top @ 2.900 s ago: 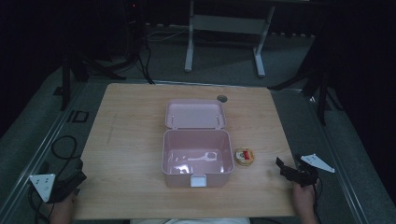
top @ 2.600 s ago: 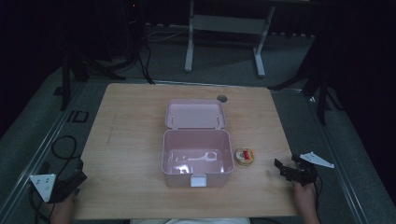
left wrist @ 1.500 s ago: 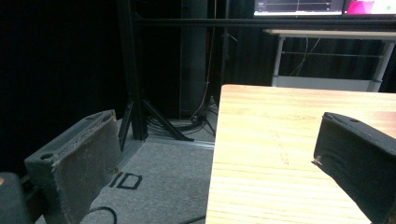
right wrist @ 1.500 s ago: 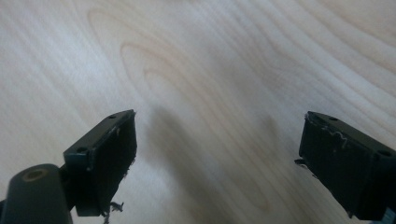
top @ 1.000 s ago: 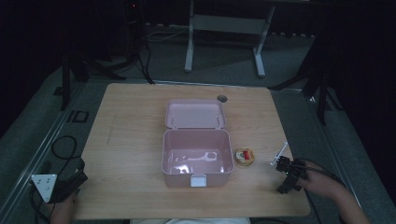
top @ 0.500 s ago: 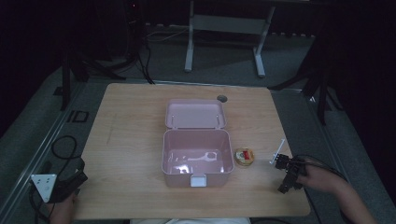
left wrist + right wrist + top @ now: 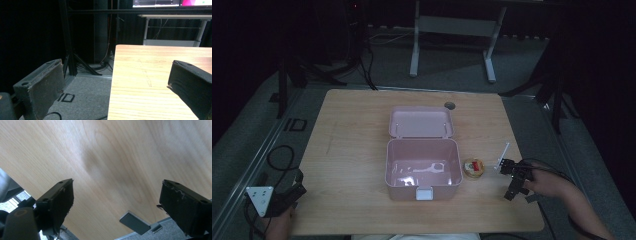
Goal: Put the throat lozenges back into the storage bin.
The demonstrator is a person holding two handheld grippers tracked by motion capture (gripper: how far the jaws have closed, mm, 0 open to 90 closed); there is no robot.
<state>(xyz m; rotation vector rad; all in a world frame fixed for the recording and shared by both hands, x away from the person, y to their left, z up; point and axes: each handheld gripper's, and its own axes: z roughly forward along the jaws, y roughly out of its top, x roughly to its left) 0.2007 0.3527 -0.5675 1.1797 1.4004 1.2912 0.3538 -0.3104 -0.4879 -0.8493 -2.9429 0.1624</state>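
We hold the right hand-held gripper [image 7: 513,181] over the counter [image 7: 352,145] w/ jaws spread, gripping nothing, near the small round container [image 7: 473,168] sitting just right of the open pink box [image 7: 423,170]. Left hand-held gripper [image 7: 287,196], also spread & empty, sits at the counter's near-left corner.

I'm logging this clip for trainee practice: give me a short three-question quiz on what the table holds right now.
1. True or false: the pink plastic lunch box near the middle of the light wooden table has its lid open.
2. What lies on the table between the box and the right tool? A) small round yellow container with red contents B) a blue mug C) a green sponge
3. How do the left tool jaws stand?

Key: 1 true; 2 A; 3 open, wide apart, over the table's left edge.
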